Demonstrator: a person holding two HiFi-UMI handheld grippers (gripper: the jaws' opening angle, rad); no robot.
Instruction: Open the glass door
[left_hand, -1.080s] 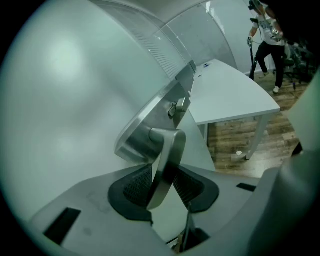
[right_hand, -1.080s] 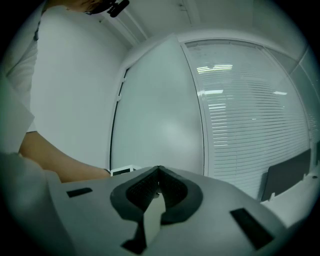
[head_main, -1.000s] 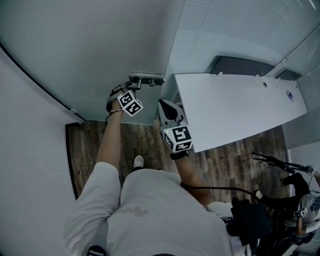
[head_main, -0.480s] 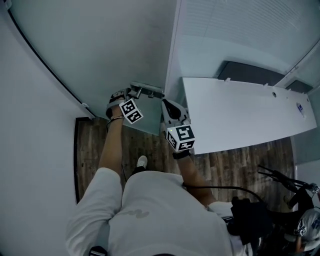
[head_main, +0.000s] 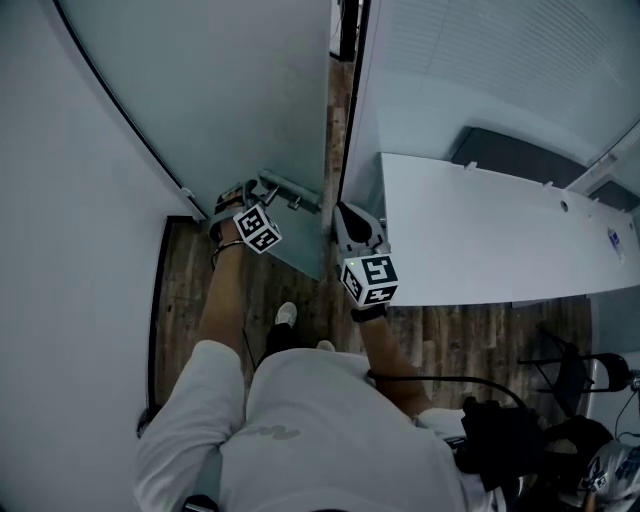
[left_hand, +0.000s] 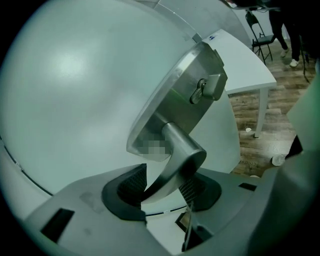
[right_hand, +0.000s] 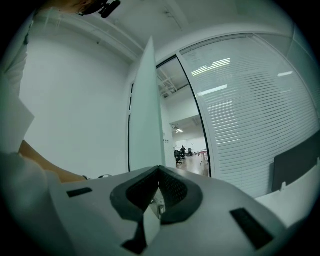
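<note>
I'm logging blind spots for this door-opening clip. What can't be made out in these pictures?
Backplate, left gripper view: part is mosaicked over.
Lever handle, same view: its tip is hidden between the left hand-held gripper's jaws, which grip it and have just been opening.
Glass door, head view: top cut off by the picture's edge.
Room beyond the doorway, right gripper view: too small.
</note>
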